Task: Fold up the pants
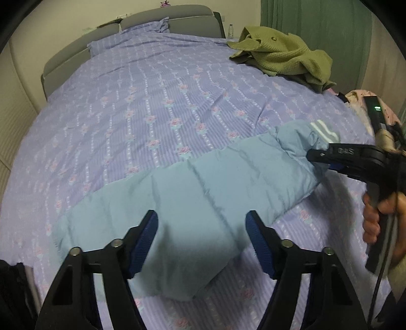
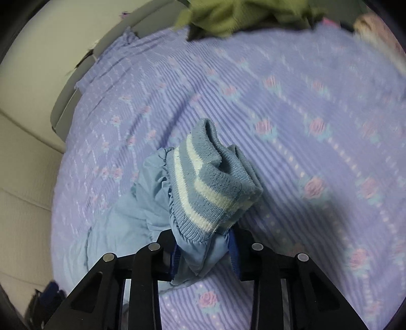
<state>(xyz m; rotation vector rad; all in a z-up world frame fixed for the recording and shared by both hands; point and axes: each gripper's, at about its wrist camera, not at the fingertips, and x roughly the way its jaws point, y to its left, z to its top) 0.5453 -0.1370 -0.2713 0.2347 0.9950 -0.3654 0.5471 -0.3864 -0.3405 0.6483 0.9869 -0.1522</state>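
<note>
Light blue padded pants lie stretched across the purple flowered bedspread. My left gripper is open and hovers just above the pants' near end, one finger on each side. My right gripper is shut on the pants' leg end just below the striped knit cuff and holds it lifted off the bed. In the left wrist view the right gripper shows at the right, clamped on that end by the cuff.
An olive green garment lies bunched at the bed's far right. Grey headboard cushions and a pillow are at the far end. Pink clothing sits at the right edge. Dark items lie at the lower left.
</note>
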